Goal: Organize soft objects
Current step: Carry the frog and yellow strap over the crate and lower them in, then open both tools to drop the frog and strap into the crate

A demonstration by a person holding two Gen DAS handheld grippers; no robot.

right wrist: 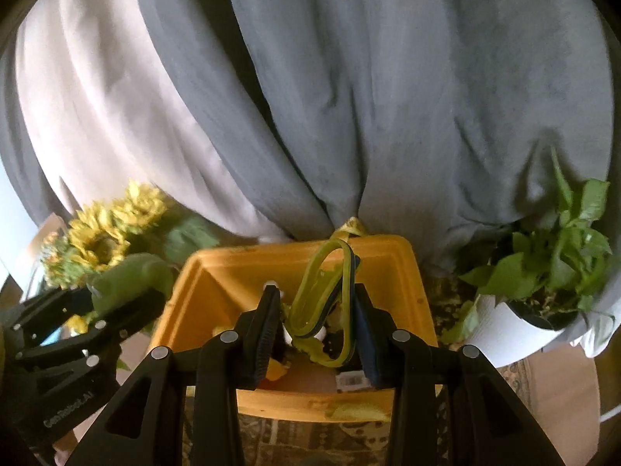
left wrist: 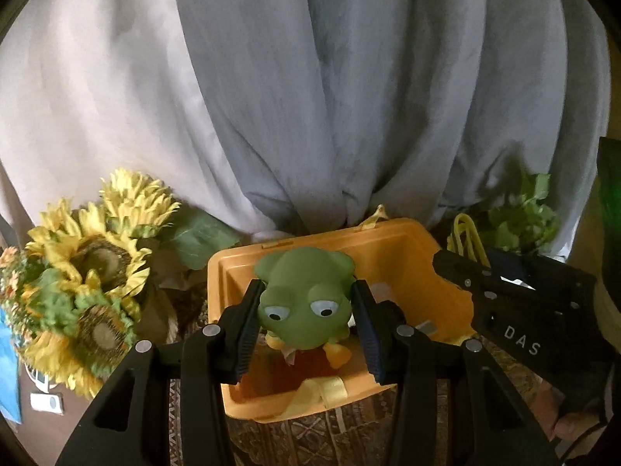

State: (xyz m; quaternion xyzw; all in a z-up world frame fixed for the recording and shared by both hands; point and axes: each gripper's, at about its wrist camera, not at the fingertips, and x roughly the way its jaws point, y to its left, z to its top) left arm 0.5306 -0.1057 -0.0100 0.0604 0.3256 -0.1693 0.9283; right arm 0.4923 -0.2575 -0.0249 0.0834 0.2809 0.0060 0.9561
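Left tool point(left wrist: 306, 310) first, through its own camera: its two black fingers clamp a green rubber frog point(left wrist: 306, 295) by the sides of the head, pads pressed against both cheeks, the frog's eyes facing the lens. The toy hangs over an open orange bin point(left wrist: 411, 248), which stands on a brown patterned cloth point(left wrist: 310, 439). Inside the bin lie a yellow ribbon point(left wrist: 322, 388) and something reddish that I cannot identify. To the right, the right tool point(left wrist: 452, 262) reaches toward the bin's far corner with yellow loops point(left wrist: 467, 237) sticking up from its tip, and part of a hand point(left wrist: 559, 415) grips its body. Artificial sunflowers point(left wrist: 97, 268) stand left of the bin, green leaves point(left wrist: 520, 221) right of it, and a grey curtain point(left wrist: 330, 97) gathers behind.

From the right wrist camera, the right tool point(right wrist: 316, 322) is clenched on a bundle of yellow-green bands point(right wrist: 318, 295), which loop up between its fingers above the bin's point(right wrist: 217, 272) interior. Small items on the bin floor are too blurred to name. At the left edge the left tool point(right wrist: 116, 299) carries the frog point(right wrist: 132, 275), seen as a green blur just outside the bin's left rim. A leafy plant in a white pot point(right wrist: 500, 334) stands to the right, near the bin, with the sunflowers point(right wrist: 104, 240) at far left and the curtain point(right wrist: 349, 97) filling the background.
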